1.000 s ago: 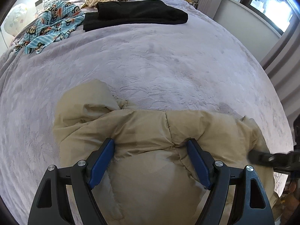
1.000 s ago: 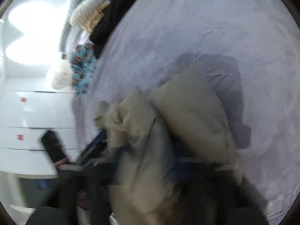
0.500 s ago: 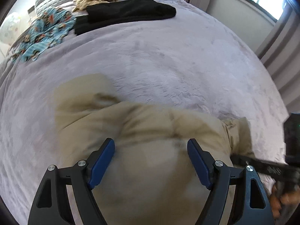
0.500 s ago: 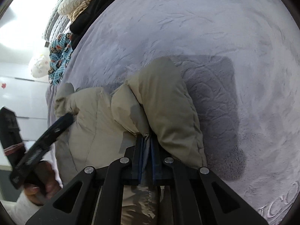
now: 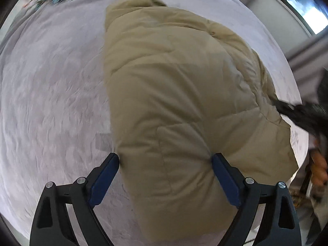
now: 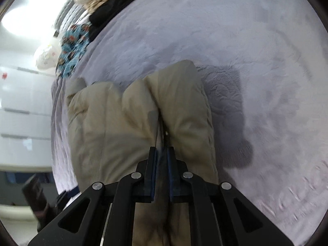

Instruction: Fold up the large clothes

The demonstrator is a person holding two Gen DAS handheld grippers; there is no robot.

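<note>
1. Clamped tight, my right claw [image 6: 162,153] pinches a ridge of the tan puffer jacket [image 6: 127,119] between its blue pads, low in the middle of the right wrist view.
2. My left claw [image 5: 165,176] is spread wide, its blue fingers [image 5: 105,177] on either side of a puffy lobe of the jacket at the bottom of the left wrist view, gripping nothing that I can see.
3. The jacket lies bunched on the grey bedspread [image 5: 51,86], filling the centre and right of the left wrist view, with its collar or hood end toward the top of the frame.
4. Risk, as I judge it: the padding is slick and springy, so the pinched ridge could slide out of my right claw if I pull hard, and the fold would collapse.
5. Closing my left claw over so thick a lobe might catch only the outer shell, dragging the jacket crooked.
6. Only the left wrist view shows the whole spread of the jacket and my right claw arriving at its right edge.
7. Only the right wrist view shows the pinch itself, plus the blue patterned cloth [image 6: 71,47] and black garment [image 6: 110,10] in the upper left.
</note>
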